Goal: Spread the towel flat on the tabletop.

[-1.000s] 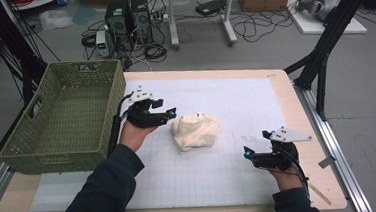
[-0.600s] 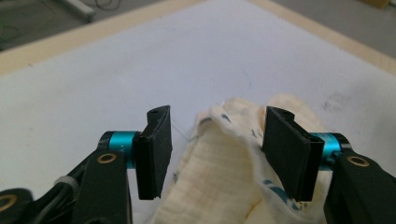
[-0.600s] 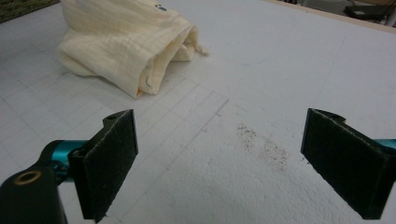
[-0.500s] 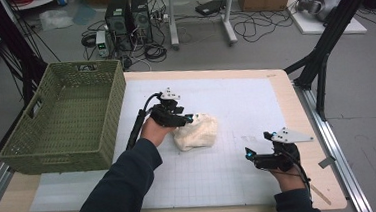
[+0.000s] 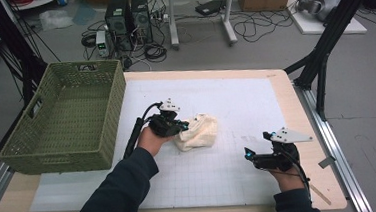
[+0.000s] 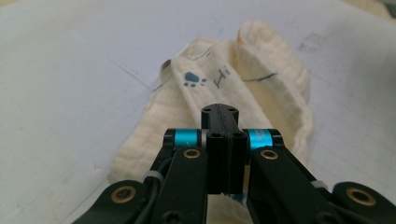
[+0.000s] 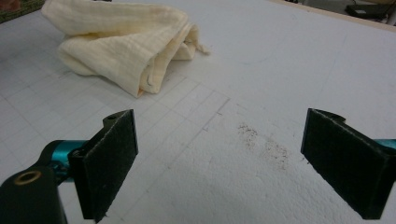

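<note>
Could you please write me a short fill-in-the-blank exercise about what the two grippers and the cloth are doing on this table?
1. The left gripper has its fingers pressed ____ over the cream cloth.
2. The right gripper has its fingers spread ____ above the white mat.
3. The woven basket at the table's left edge is ____ in colour.
4. The small print on the cloth is a blue ____.

Missing words: together; apart; green; paw

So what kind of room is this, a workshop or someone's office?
Most likely a lab or test room. A wooden table carries a white grid mat, computer towers and loose cables sit on the bare floor behind it, and black frame legs stand beside the table.
</note>
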The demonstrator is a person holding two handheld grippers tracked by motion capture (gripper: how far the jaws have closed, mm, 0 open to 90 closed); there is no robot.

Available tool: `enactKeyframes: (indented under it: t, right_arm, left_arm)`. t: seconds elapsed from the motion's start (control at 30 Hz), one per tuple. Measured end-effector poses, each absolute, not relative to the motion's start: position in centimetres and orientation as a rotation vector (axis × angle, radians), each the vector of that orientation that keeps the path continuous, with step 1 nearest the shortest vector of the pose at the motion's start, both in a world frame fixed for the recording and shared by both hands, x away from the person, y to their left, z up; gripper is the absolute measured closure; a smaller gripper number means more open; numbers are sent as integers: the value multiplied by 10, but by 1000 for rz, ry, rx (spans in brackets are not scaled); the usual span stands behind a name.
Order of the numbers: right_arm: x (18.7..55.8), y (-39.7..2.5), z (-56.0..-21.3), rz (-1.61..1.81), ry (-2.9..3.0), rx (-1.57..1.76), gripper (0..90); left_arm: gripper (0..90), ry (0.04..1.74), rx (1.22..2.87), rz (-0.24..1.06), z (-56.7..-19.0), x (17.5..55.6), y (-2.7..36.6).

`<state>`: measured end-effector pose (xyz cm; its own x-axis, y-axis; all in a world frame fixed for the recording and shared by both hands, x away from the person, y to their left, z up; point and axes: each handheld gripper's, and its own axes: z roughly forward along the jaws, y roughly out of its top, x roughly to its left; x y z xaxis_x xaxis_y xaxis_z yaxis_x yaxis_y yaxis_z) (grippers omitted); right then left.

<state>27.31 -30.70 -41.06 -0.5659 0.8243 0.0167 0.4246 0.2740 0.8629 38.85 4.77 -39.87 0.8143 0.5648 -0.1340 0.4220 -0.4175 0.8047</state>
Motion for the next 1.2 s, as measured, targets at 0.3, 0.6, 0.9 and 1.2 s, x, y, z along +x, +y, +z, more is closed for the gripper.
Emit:
enactKeyframes:
  t: [0.3,0.6,0.9,1.2]
  right_arm:
    - [275,-304,-411,1221,2121,1118,101]
    - [273,-307,-411,1223,2114,1126,101]
    - [272,-298,-406,1227,2101,1090,113]
    - [296,-265,-405,1319,2195,1078,349]
  left_arm:
    - [560,725,2151,151,-408,382,35]
    - [851,661,2093,241,-405,362,44]
    - [853,656,2011,325,-402,329,86]
    - [851,644,2001,315,-412,306,107]
